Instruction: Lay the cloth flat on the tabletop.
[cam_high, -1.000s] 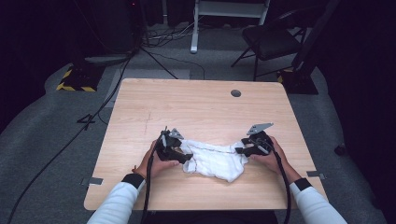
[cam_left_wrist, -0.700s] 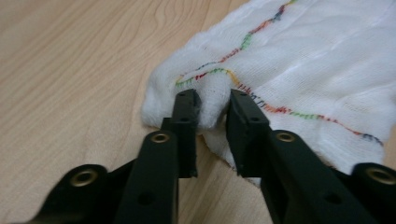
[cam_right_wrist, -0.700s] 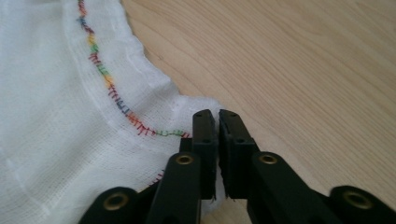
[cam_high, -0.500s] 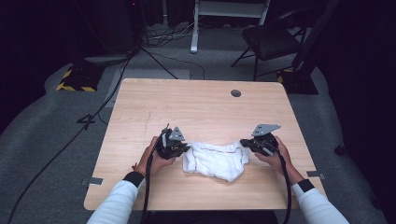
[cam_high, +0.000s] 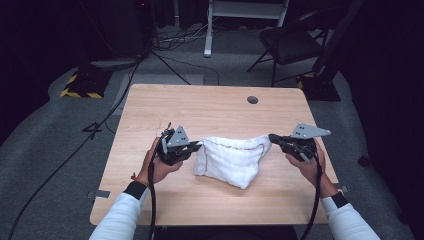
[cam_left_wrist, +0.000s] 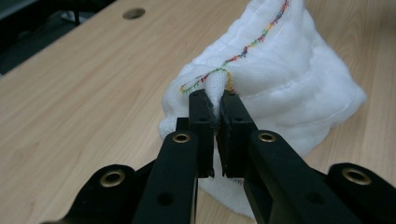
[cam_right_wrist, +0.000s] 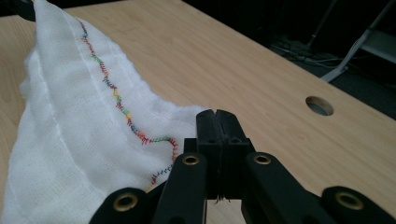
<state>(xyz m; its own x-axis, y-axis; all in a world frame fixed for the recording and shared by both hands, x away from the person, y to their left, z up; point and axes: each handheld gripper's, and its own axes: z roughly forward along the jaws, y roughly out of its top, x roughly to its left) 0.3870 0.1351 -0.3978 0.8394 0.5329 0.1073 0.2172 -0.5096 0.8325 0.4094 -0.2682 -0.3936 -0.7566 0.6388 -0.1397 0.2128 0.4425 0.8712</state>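
A white cloth (cam_high: 231, 159) with a many-coloured stitched hem hangs spread between my two grippers over the near half of the wooden table (cam_high: 200, 107). Its top edge runs almost straight from one gripper to the other, and its lower part rests on the table. My left gripper (cam_high: 198, 146) is shut on the cloth's left corner. In the left gripper view the jaws (cam_left_wrist: 214, 99) pinch a fold of the cloth (cam_left_wrist: 285, 79) beside the hem. My right gripper (cam_high: 273, 137) is shut on the right corner. In the right gripper view the cloth (cam_right_wrist: 70, 135) runs off to the left from the gripper (cam_right_wrist: 217, 115).
A round cable hole (cam_high: 252, 100) sits near the table's far edge and is seen close to the right gripper (cam_right_wrist: 320, 106). Beyond the table stand a dark chair (cam_high: 290, 42), a white stand's legs (cam_high: 207, 35) and floor cables (cam_high: 120, 95).
Both grippers have moved apart, the right one farther right. The bunched cloth between them has been pulled out wider, and its top edge is now taut.
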